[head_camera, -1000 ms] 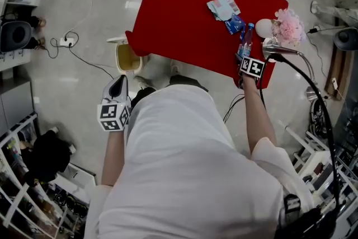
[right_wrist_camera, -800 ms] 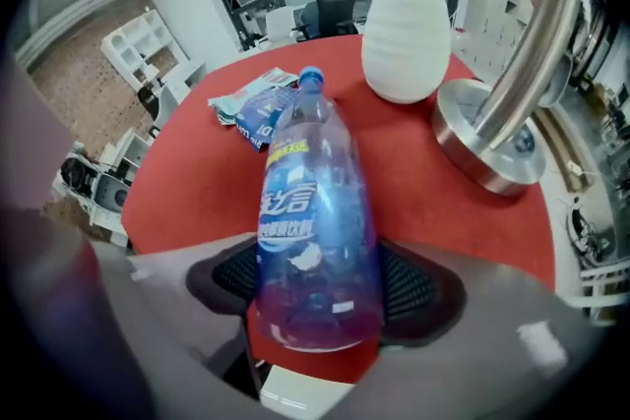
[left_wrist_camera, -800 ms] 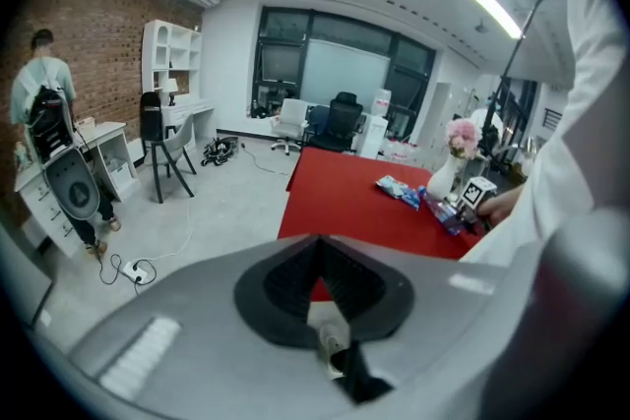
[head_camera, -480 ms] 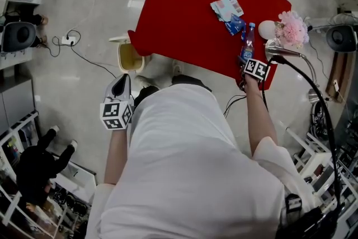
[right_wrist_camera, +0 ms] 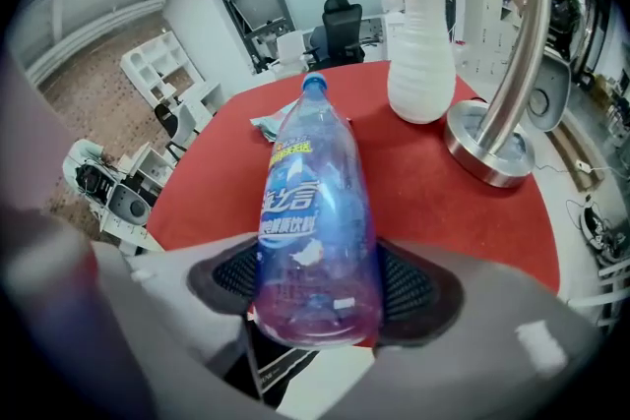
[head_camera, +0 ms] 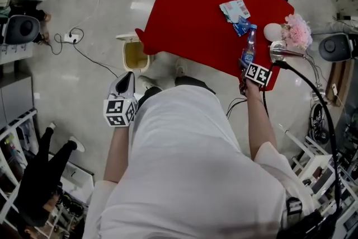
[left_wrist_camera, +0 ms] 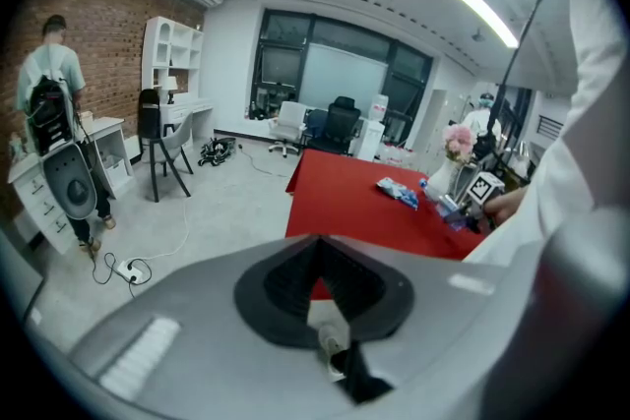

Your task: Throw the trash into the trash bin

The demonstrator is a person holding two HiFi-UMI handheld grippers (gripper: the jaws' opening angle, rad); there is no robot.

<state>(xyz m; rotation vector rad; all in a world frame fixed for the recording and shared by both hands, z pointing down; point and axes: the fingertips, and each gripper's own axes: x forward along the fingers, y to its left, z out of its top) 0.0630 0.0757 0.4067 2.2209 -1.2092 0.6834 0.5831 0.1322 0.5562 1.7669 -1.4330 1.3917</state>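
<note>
A clear plastic bottle (head_camera: 248,47) with a blue label stands tilted over the red table's (head_camera: 190,8) near right edge. My right gripper (head_camera: 245,63) is shut on its lower body. In the right gripper view both pads press the sides of the bottle (right_wrist_camera: 315,211), held in the right gripper (right_wrist_camera: 317,288) with its cap pointing away. Two wrappers (head_camera: 235,10) lie on the table beyond it. The cream trash bin (head_camera: 124,52) stands on the floor by the table's left corner. My left gripper (head_camera: 125,78) hovers just before the bin, jaws together and empty; in its own view the left gripper (left_wrist_camera: 322,256) points over the floor.
A white vase with pink flowers (head_camera: 295,31) and a chrome lamp base (head_camera: 278,53) stand right of the bottle, also seen as the vase (right_wrist_camera: 421,64) and base (right_wrist_camera: 487,148). A power strip and cable (head_camera: 70,38) lie on the floor. A person in dark clothes (head_camera: 39,187) is at lower left.
The right gripper with the bottle has drawn slightly toward the table's near edge and risen a little. The left gripper has stayed by the bin. The person at lower left has walked on.
</note>
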